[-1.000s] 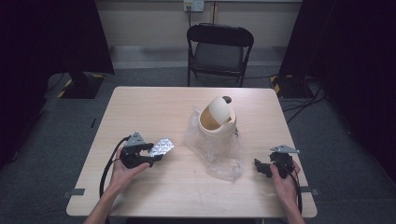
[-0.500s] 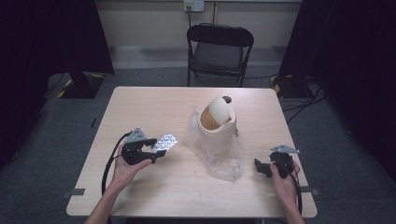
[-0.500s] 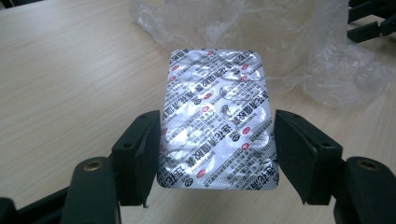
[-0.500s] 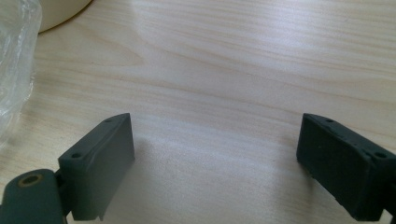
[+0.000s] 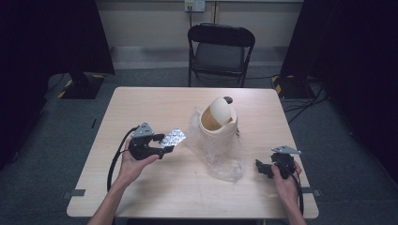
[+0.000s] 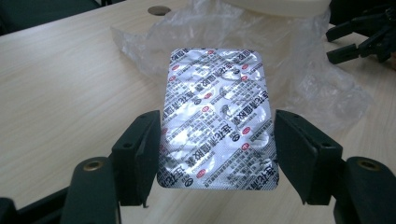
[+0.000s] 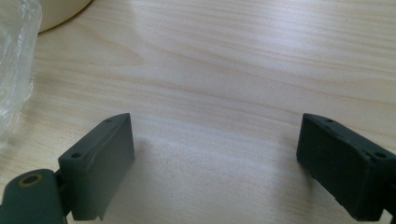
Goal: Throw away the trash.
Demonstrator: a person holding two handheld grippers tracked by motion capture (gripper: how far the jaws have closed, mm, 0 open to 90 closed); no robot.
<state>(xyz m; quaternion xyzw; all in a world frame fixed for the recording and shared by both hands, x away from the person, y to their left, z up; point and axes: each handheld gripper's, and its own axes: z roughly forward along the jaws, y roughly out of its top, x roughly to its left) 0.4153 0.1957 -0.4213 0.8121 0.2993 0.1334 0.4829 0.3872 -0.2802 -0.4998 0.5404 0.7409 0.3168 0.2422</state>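
Lengthwise, the blister pack [image 6: 217, 119] points from the left gripper [image 6: 217, 154] toward the bin [image 5: 218, 119].

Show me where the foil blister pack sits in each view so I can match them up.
High view: the blister pack is left of centre, held in the left gripper.
Left gripper view: centre frame, clamped by its edges between the two jaws.
Right gripper view: the pack is not in this picture.
Shared landmark: the clear plastic bag, behind the pack in the left gripper view, at the left edge of the right gripper view.
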